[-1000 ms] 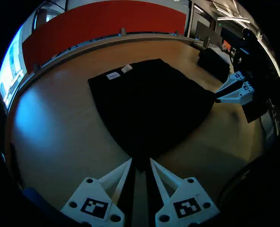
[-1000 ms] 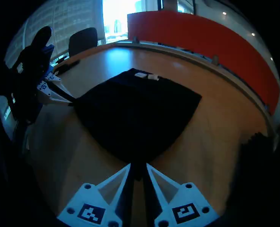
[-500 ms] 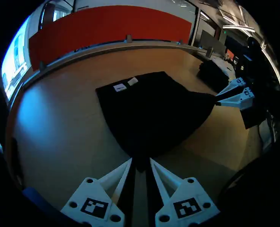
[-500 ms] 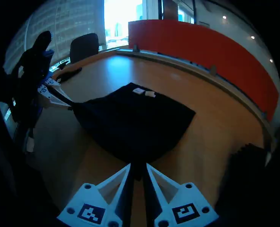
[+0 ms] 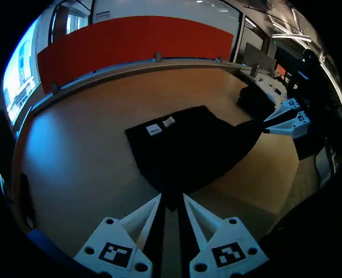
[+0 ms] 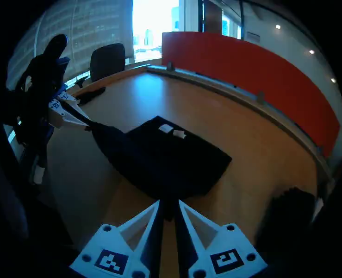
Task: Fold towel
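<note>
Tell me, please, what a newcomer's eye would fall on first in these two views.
First the black towel, spread in the middle of the wooden table with its near edge raised, one corner pinched in the left gripper and another in the right gripper. Next the long red partition along the table's far edge, and two small white tags on the towel's far side.

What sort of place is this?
Probably an office meeting room: a large curved wooden table, an office chair beside tall windows with buildings outside, and a red partition along the table's far edge.
</note>
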